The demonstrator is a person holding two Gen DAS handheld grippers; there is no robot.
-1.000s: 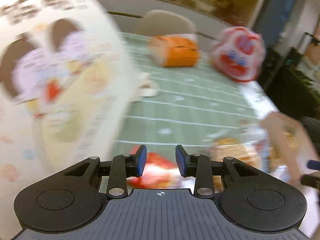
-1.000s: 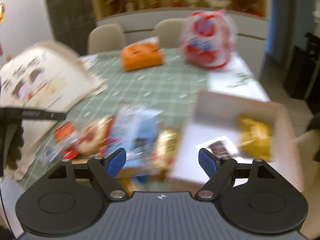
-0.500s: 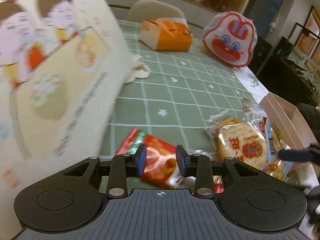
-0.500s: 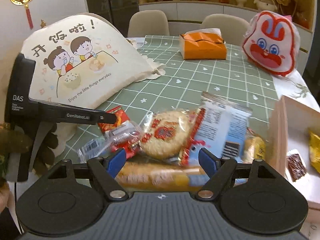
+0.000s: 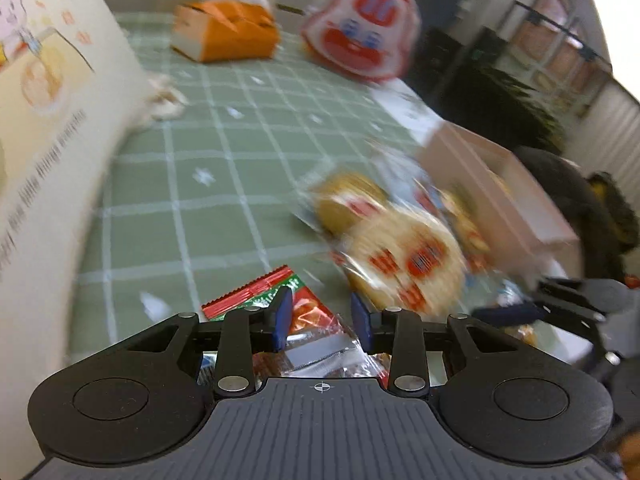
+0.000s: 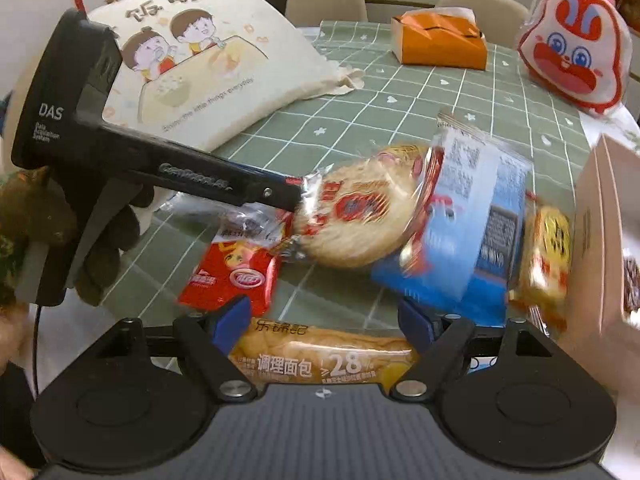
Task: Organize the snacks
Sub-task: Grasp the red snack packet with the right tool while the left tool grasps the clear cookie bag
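Several snack packets lie heaped on the green checked tablecloth (image 6: 352, 120). My left gripper (image 5: 322, 320) hovers low over a red packet (image 5: 304, 312), its blue pads a narrow gap apart and pressing on nothing. In the right wrist view its fingertips (image 6: 294, 196) reach the edge of a round rice cracker packet (image 6: 352, 216). My right gripper (image 6: 324, 320) is opening its jaws wide, with a long bread packet (image 6: 324, 356) lying between and under the fingers, untouched by the pads. A blue packet (image 6: 468, 240) and a small yellow one (image 6: 548, 256) lean beside a pink box (image 6: 600, 240).
A cream cloth bag (image 6: 200, 64) with cartoon children lies at the left. An orange tissue box (image 6: 440, 44) and a red-and-white rabbit bag (image 6: 572, 52) stand at the far end. Two chairs sit behind the table. A gloved hand (image 6: 108, 248) holds the left gripper.
Both grippers have sunk toward the snack pile. The left one now sits right over the red packet. The right jaws have spread a little and now straddle the bread packet.
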